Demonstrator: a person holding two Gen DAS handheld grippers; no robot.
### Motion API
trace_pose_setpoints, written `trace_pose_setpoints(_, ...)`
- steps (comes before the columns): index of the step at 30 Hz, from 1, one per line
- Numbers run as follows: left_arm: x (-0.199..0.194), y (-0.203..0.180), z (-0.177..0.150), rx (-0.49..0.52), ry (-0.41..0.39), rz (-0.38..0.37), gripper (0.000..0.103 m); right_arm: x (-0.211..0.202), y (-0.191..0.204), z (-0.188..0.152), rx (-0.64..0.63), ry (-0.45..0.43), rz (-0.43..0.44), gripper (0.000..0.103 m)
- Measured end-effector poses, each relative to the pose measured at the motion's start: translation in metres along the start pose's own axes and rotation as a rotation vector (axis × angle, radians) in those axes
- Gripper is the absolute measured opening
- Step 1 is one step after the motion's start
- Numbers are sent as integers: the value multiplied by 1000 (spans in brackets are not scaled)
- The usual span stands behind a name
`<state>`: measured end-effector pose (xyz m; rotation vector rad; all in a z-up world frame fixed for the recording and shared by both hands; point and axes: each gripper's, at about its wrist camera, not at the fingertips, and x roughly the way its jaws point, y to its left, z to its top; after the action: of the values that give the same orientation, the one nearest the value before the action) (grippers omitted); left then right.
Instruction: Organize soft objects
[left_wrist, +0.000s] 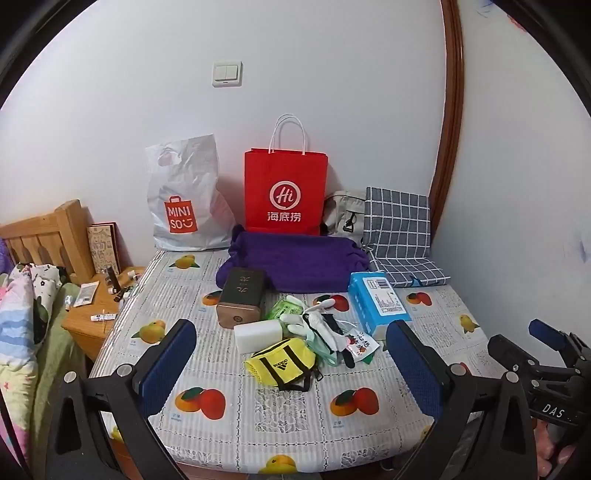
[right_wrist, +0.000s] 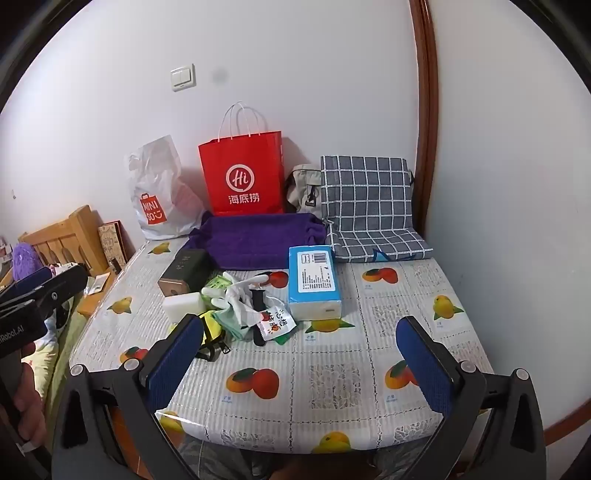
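Both tools, left tool (left_wrist: 291, 369) and right tool (right_wrist: 301, 365), are hovering wide open and empty above the fruit-patterned table (left_wrist: 280, 410). The yellow mesh pouch (left_wrist: 282, 363) is lying nearest; approaching low and squarely is advisable.

Glossy plastic tablecloth (left_wrist: 280, 406), matt red paper bag (left_wrist: 286, 192), fuzzy purple towel (left_wrist: 295, 260), wooden nightstand (left_wrist: 88, 317)

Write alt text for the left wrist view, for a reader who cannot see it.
The open left gripper hovers over a fruit-print tablecloth, empty, facing a clutter of small items: a yellow pouch, white gloves and a blue tissue pack. Behind, a purple towel and a red paper bag sit by the wall.
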<state>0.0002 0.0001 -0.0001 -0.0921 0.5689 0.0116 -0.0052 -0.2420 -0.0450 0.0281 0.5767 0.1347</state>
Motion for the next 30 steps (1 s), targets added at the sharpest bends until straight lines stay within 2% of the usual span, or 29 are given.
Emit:
trace_pose_setpoints(7,3,5,6,-5,33,-8,103,0,-1,-1,2,4,7,103)
trace_pose_setpoints(30,2,8,0,1,12,1,103,-1,1,-1,3,-2,0,103)
